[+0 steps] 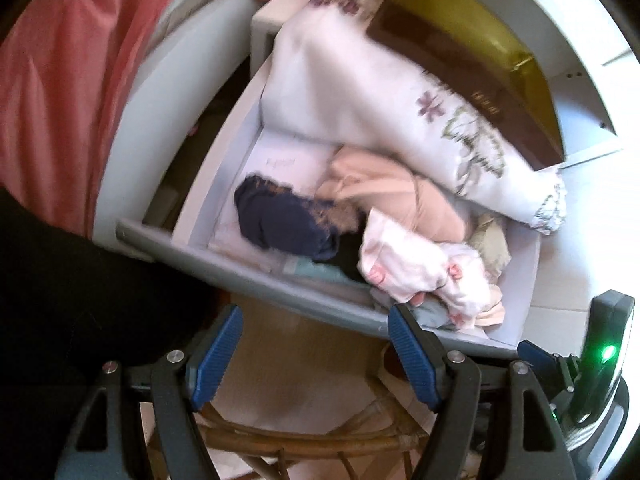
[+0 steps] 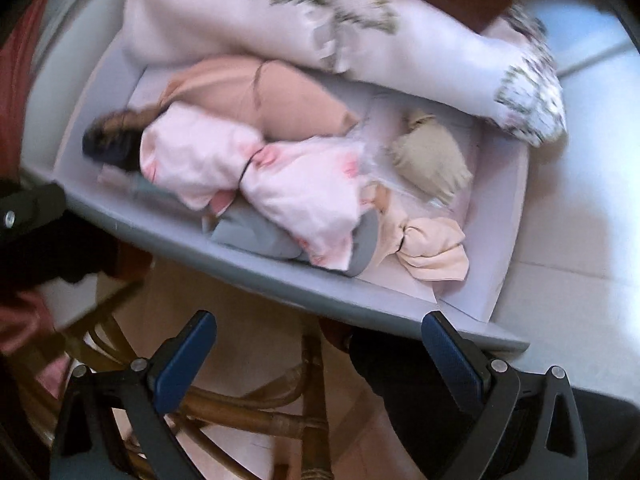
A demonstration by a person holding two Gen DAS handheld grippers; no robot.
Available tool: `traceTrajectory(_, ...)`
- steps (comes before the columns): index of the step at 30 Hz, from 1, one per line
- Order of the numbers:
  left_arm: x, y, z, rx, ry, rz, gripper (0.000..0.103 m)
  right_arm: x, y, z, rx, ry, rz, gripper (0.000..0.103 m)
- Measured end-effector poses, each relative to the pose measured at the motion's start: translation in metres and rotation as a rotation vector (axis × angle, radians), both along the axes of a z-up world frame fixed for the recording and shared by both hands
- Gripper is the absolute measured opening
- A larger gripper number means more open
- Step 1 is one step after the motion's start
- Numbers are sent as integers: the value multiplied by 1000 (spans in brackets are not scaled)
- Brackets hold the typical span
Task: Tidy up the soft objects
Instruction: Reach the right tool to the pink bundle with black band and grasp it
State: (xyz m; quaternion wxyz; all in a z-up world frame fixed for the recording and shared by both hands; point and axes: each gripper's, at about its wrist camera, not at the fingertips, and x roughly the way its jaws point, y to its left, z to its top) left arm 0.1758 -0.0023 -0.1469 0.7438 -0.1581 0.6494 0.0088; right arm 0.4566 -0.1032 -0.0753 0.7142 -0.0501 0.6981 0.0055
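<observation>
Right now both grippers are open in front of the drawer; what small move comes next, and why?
Probably ease the right gripper forward over the drawer's front rim toward the pink printed bundle: it lies loose nearest that rim, and both grippers hold nothing.

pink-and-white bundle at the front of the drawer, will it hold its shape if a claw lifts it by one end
Probably not: the pink-and-white bundle looks like thin crumpled cloth, so it should sag and hang. A dark band appears to cinch its middle, so it may stay bunched. It overlaps the grey garment, which might drag along.

A pillow lies behind bundled clothes in the drawer.
</observation>
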Motion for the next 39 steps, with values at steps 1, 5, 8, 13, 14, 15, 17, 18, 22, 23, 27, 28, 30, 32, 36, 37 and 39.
traceTrajectory(1, 0, -1, 3, 10, -17, -14, 76, 5, -10, 3, 34, -13, -29, 103)
traceTrajectory(5, 1, -8, 13, 75, -85, -92, 76, 22, -25, 16, 149, -82, -84, 103)
traceTrajectory(8, 1, -12, 11, 126, -109, -148, 76, 5, 1, 23, 134, -96, -18, 103)
traceTrajectory(13, 5, -2, -2, 87, -65, -110, 76, -7, 25, 11, 53, -94, 159, 82)
traceTrajectory(14, 6, -1, -3, 84, -63, -101, 76, -12, 28, 8, 51, -85, 196, 78)
traceTrajectory(15, 7, 1, -4, 75, -57, -91, 76, -8, 30, 5, 63, -75, 218, 78)
traceTrajectory(17, 7, 2, -5, 68, -56, -85, 76, 0, 39, -5, 95, -39, 294, 78)
traceTrajectory(18, 8, 0, -6, 68, -56, -89, 76, 1, 43, -8, 101, -20, 336, 78)
traceTrajectory(22, 10, -1, -12, 68, -46, -91, 75, 7, 52, -17, 98, 7, 440, 76)
traceTrajectory(23, 10, -1, -13, 71, -46, -89, 75, 8, 54, -20, 97, 12, 452, 73)
traceTrajectory(27, 11, -3, -16, 77, -38, -93, 75, 16, 56, -42, 88, 54, 485, 69)
traceTrajectory(28, 11, -3, -18, 75, -33, -91, 75, 17, 55, -47, 85, 59, 485, 68)
traceTrajectory(30, 12, -2, -22, 74, -22, -88, 75, 17, 53, -50, 93, 66, 483, 68)
traceTrajectory(32, 13, -4, -25, 78, -11, -90, 75, 18, 53, -59, 96, 63, 479, 67)
traceTrajectory(36, 14, -7, -32, 93, 15, -106, 75, 17, 54, -65, 118, 57, 474, 59)
traceTrajectory(37, 14, -8, -34, 99, 21, -112, 74, 17, 53, -66, 119, 61, 472, 57)
traceTrajectory(39, 15, -11, -34, 105, 19, -129, 73, 19, 49, -63, 122, 60, 459, 51)
